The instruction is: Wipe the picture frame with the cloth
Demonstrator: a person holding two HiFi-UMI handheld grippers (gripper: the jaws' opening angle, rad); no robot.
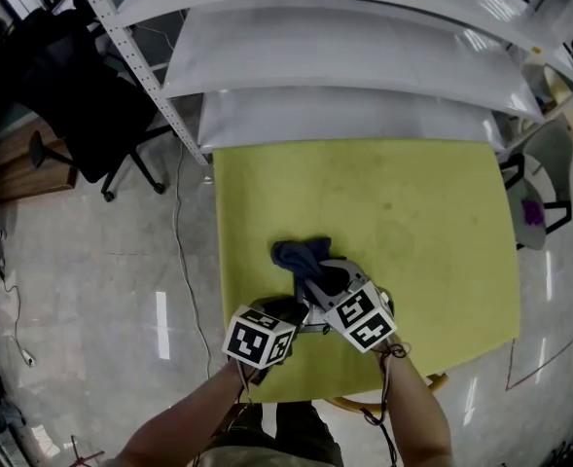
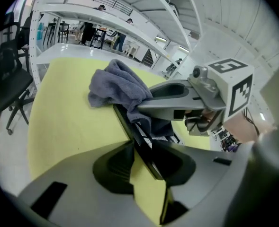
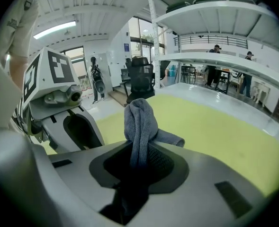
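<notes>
A thin dark picture frame (image 2: 140,137) stands on edge on the yellow-green table (image 1: 412,222). It runs between the jaws of my left gripper (image 2: 141,148), whose tips press on both of its sides. My right gripper (image 3: 139,161) is shut on a grey-blue cloth (image 3: 139,119). The cloth bunches up past the fingertips and drapes over the far end of the frame (image 2: 118,84). In the head view both grippers sit close together near the table's front edge, the left gripper (image 1: 301,309) just below the right gripper (image 1: 317,278), and the cloth (image 1: 301,254) spills out beyond them.
White metal shelves (image 1: 344,56) rise just behind the table's far edge. A black office chair (image 1: 82,115) stands on the floor to the left, and a cable (image 1: 181,251) trails along the table's left side. A second chair (image 1: 544,207) stands at the right.
</notes>
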